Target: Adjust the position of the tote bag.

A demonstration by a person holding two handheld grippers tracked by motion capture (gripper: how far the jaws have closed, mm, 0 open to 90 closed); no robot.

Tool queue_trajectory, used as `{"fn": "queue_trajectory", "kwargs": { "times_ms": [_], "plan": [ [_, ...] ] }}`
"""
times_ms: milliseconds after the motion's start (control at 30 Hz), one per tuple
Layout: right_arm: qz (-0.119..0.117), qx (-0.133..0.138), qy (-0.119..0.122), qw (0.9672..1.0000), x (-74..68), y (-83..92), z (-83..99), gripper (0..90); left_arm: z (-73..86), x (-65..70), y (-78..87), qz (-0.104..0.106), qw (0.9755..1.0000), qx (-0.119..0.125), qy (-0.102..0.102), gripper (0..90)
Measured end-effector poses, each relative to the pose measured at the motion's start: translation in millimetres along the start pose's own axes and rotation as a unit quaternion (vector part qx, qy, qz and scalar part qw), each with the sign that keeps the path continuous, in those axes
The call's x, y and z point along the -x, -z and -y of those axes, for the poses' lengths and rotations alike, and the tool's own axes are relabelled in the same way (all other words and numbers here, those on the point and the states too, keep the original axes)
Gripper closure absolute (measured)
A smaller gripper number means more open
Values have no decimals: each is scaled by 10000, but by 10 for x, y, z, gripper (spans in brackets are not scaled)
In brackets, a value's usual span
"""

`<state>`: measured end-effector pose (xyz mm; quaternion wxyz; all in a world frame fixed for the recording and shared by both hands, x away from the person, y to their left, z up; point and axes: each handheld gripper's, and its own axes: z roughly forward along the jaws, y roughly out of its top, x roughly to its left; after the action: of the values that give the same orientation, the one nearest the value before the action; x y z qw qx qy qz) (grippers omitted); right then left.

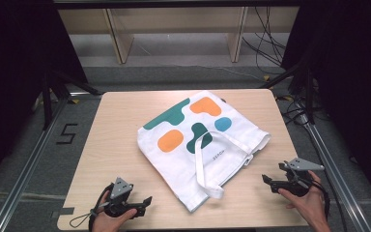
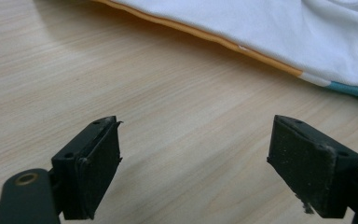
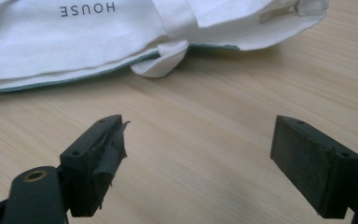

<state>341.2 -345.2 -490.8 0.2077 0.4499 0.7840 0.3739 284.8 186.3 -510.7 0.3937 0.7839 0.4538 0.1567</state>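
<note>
White tote bag (image 1: 193, 145) flat on table (image 1: 121, 145), contents unseen

Light wooden table (image 1: 106, 145) in a dim, dark-walled room

Grey floor (image 1: 24, 159) carries a black "5" marking (image 1: 66, 134); metal rails (image 1: 26, 164) flank the table, wooden shelving (image 1: 174, 24) stands behind, cables (image 1: 265, 43) trail at right.

Tote bag (image 1: 193, 145) soft matt cloth; table (image 1: 111, 140) smooth pale wood-grain.

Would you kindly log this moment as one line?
left gripper: open, empty | right gripper: open, empty | tote bag: flat on table, untouched
</note>
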Motion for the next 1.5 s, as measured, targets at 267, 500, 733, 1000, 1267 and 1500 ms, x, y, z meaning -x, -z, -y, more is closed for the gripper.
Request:
{"fn": "queue_trajectory", "kwargs": {
  "times_ms": [267, 500, 733, 1000, 1267, 1500],
  "plan": [
    [146, -107, 249, 9995, 108, 5, 13, 279, -14, 55, -9, 101, 9997, -75, -207, 157],
    [183, -60, -5, 9998, 177, -26, -69, 335, -14, 157, -44, 84, 9996, -32, -258, 158],
    [257, -109, 27, 9996, 306, -162, -202, 340, -20, 246, -53, 239, 9995, -23, -208, 159],
    [381, -31, 127, 9992, 377, -244, -309, 341, -17, 361, -78, 297, 9990, -36, -317, 159],
    [599, 29, 392, 9974, 416, -309, -485, 370, -21, 503, -104, 425, 9984, -8, -381, 157],
    [875, -11, 332, 9956, 574, -507, -651, 434, -36, 563, -136, 469, 9977, -71, -487, 154]
  ]
}}
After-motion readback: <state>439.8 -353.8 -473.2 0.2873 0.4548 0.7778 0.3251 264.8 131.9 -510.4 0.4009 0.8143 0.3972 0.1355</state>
